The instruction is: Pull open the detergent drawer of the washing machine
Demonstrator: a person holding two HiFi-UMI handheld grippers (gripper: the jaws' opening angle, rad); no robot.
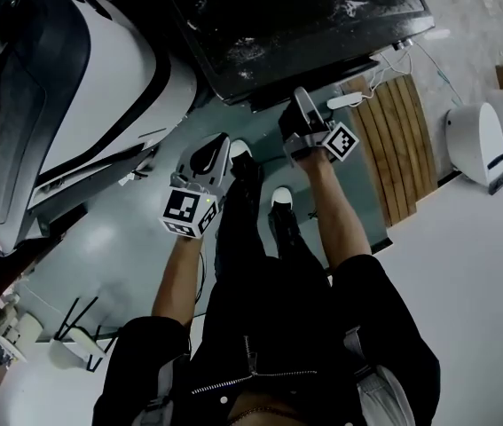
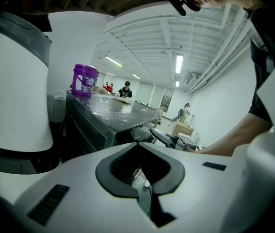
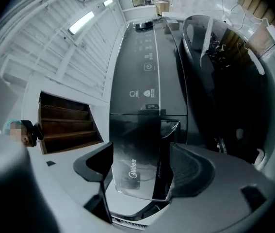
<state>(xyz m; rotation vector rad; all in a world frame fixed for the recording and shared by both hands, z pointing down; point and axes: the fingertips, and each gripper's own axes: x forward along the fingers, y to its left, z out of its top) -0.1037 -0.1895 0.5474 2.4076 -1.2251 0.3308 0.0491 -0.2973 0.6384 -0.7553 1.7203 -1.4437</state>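
My right hand-held gripper has its jaws wide apart, straddling the glossy detergent drawer on the dark washing machine. The pads aren't pressing yet; I judge it's lined up for the pull. Left hand-held gripper is closed on nothing and held low (out of the way). Pale floor, white hall, strip lights.

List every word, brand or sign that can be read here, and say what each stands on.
"Midea": on the drawer, in the right gripper view.
Symbols on the panel: too small to read.
Label on the purple tub: blurred, not readable.
Left cube and right cube: square marker patterns, no words.
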